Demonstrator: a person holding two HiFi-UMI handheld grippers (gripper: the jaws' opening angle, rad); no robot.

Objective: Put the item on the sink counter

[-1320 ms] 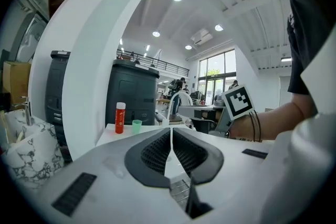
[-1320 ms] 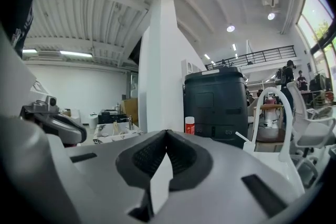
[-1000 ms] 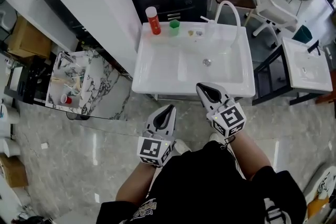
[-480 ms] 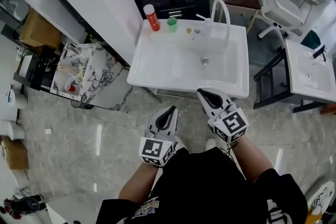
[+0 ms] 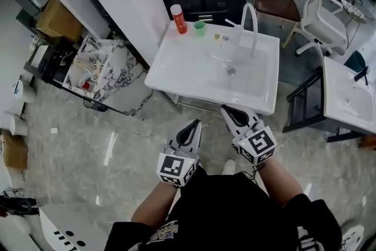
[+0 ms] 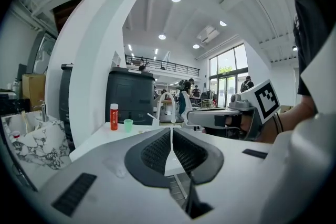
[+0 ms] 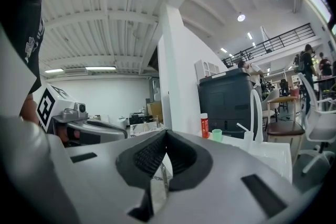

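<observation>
A: Both grippers sit low in the frame, side by side. What have you got in them?

B: Nothing. My left gripper (image 5: 191, 131) is fully closed, pads flat against each other with nothing between them. My right gripper (image 5: 235, 114) is the same, jaws together and empty. Both point roughly level toward the near rim of the sink (image 5: 200, 95). My guess is they're closed simply because there's nothing to carry yet.

A: So where's the item?

B: I honestly can't tell which one is meant. A red bottle (image 5: 178, 19) and a green cup (image 5: 200, 28) already stand upright on the sink's back ledge, upper centre of the frame. They're near each other, on the flat strip behind the basin, which looks like a sensible spot because nothing can slide into the bowl from there.

A: And that clutter at the left?

B: That's a marble desk (image 5: 120, 76), left of the sink, with small things heaped at its far end, too small to name. I'd say whatever I'm to move may lie there, well away from both grippers.

A: What would a pickup need?

B: A gripper would have to open first. As they are now, neither one could take hold of anything.
</observation>
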